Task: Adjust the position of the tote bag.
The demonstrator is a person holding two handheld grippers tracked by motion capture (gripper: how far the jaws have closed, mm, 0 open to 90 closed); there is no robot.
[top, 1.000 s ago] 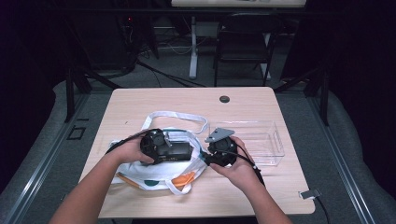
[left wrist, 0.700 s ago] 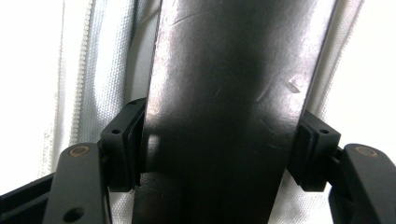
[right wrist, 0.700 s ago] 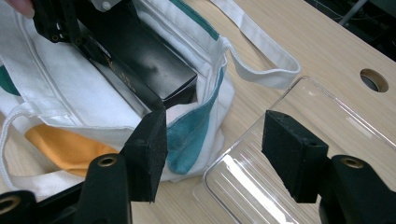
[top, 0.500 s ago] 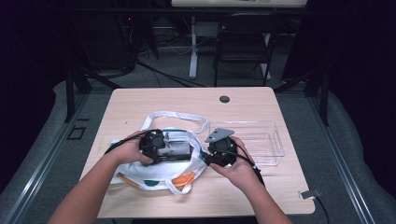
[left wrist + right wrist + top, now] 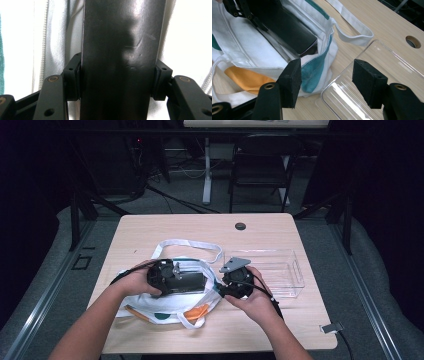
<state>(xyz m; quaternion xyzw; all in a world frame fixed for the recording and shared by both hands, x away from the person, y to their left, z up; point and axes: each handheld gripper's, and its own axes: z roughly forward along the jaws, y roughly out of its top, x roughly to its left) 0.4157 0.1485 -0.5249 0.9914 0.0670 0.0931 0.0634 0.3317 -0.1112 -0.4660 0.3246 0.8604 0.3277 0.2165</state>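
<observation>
A white tote bag [image 5: 150, 302] with teal and orange patches lies at the table's front left. A black box [image 5: 186, 281] sits in its mouth. My left gripper [image 5: 195, 281] points right along the box. In the left gripper view its jaws have just been closing, and both pads [image 5: 72, 80] press the sides of the black box [image 5: 122, 50], with white bag cloth [image 5: 185, 37] behind. My right gripper [image 5: 327, 80] stands open just off the bag's teal edge [image 5: 317, 72], with nothing gripped. The black box [image 5: 287, 27] lies deeper in the bag.
A clear plastic tray [image 5: 280, 270] stands right of the bag, under my right gripper's far jaw [image 5: 387, 65]. A round hole [image 5: 240, 226] is in the table's far side. A small grey tag [image 5: 331, 327] sits at the front right edge. A chair stands beyond the table.
The left gripper's jaws have drawn in against the black box. Both hands have stayed where they were.
</observation>
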